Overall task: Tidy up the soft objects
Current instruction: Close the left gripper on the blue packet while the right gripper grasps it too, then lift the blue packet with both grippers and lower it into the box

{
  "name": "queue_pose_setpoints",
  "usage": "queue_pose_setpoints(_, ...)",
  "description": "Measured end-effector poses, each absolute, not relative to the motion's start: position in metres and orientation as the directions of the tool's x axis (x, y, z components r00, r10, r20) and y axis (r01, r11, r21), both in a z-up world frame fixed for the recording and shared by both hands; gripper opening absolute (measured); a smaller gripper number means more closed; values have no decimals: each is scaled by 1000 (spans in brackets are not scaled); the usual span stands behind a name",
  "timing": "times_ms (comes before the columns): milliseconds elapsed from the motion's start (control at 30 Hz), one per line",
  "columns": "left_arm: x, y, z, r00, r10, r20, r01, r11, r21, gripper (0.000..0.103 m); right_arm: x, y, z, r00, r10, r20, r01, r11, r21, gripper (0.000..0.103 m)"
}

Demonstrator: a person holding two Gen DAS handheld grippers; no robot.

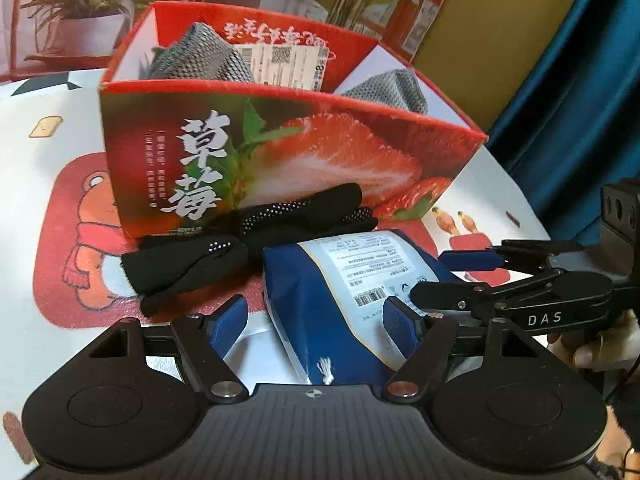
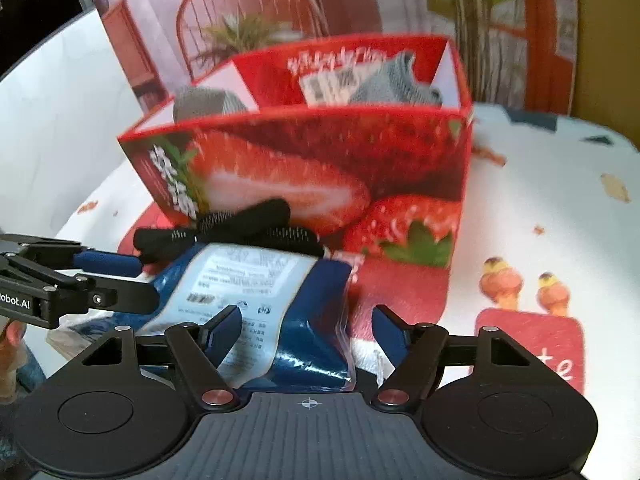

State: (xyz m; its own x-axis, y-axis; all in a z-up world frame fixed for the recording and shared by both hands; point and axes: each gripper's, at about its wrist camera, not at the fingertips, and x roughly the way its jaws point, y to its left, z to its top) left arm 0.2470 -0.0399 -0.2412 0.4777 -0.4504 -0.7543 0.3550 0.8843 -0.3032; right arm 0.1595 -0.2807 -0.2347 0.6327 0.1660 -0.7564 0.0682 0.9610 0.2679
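A blue and white soft packet lies on the table in front of a red strawberry box. A black dotted glove or sock bundle lies between packet and box. Grey knit cloths sit inside the box. My left gripper is open, its fingers on either side of the packet's near end. My right gripper is open around the packet from the other side. In the right wrist view the black bundle lies against the box.
A patterned tablecloth with a red bear print covers the table. A blue curtain hangs at the right. Potted plants stand behind the box. The right gripper shows in the left wrist view; the left gripper shows in the right wrist view.
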Motion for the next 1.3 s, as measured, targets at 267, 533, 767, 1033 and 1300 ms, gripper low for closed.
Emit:
queue_pose_setpoints(267,262,-51,-258,444,-433,-785,370,886,-279,66,184,-285,-247,573,250,-781,55,938,341,68)
queue_pose_setpoints(533,264,-55,-260,446,-437,-781,384,882,-274,49,194,-280,-249,555,264,-789,24,943,332,55)
queue_pose_setpoints(767,261,-49,-251,454,-444,-773,382,880,-282,44,192,-277,-243,565,255,-785,22,946,323,49)
queue_pose_setpoints(1033,254,-45,-220,507,-454,-733,404,876,-264,44,185,-276,-216,610,235,-757,-2,956,295,46)
queue_pose_setpoints(1300,247,-40,-194,561,-452,-693,423,877,-230,44,178,-274,-186,672,203,-713,-25,967,252,42)
